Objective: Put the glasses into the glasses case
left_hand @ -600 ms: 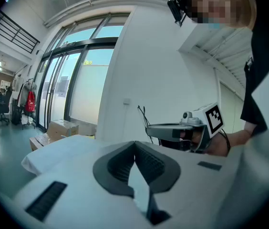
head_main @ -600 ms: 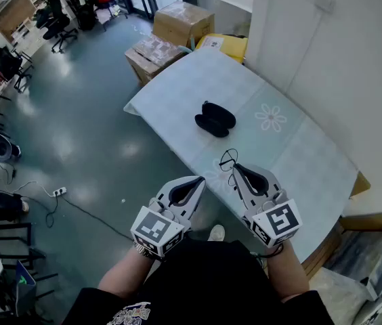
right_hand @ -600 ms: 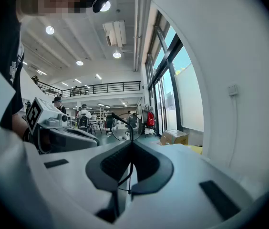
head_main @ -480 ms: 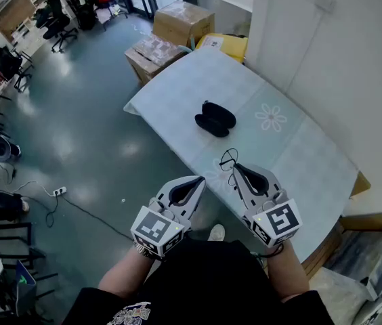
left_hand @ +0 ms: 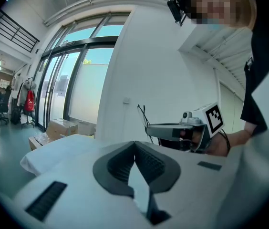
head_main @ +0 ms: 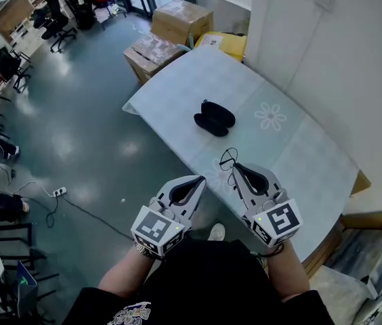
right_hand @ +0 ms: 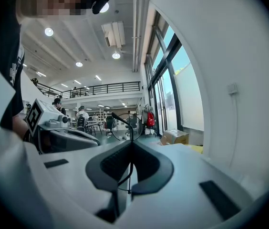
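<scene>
Right gripper [head_main: 234, 168] is clamped on thin black wire-frame glasses [head_main: 227, 159] over the pale table's [head_main: 299, 161] near edge. Left gripper [head_main: 200, 180] is closed and empty. The black oval glasses case [head_main: 214, 119] lies mid-table, apparently open. Best approach: carry level, seat the frame, then release.
</scene>
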`<action>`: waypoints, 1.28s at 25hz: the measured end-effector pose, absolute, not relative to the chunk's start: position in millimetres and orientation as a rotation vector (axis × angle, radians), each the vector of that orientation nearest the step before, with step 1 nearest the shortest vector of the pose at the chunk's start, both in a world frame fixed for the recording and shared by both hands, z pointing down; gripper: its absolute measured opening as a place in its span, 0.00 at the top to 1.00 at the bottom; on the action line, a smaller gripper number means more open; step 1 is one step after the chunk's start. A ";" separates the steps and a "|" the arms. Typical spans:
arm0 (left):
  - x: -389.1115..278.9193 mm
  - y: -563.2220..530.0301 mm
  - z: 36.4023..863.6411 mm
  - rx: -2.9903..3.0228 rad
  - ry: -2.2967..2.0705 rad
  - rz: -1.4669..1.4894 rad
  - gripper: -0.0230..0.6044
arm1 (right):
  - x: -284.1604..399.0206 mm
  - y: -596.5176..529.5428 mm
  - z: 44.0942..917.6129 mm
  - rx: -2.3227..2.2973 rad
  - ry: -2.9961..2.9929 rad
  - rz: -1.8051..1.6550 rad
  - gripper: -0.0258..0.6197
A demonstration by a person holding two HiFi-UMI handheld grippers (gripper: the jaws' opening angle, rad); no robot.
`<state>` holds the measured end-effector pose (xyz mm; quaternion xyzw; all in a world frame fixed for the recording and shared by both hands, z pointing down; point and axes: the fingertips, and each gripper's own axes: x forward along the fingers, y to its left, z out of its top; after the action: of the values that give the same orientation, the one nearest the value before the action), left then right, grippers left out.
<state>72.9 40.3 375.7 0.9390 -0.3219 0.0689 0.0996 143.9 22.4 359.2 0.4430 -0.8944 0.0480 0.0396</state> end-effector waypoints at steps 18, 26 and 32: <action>52.7 39.4 374.5 2.787 -0.950 0.214 0.92 | 121.9 18.4 359.3 1.339 -2.748 0.160 0.92; 23.0 32.9 374.6 2.763 -0.974 0.210 0.92 | 91.9 10.8 359.3 1.309 -2.755 0.171 0.92; -1.8 21.5 374.9 2.740 -0.992 0.200 0.92 | 67.6 -1.0 359.9 1.295 -2.755 0.182 0.92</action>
<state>-1.8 21.5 374.9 0.9323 -0.3377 0.0679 0.1100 67.6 -1.0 359.9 0.4242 -0.9024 0.0596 0.0462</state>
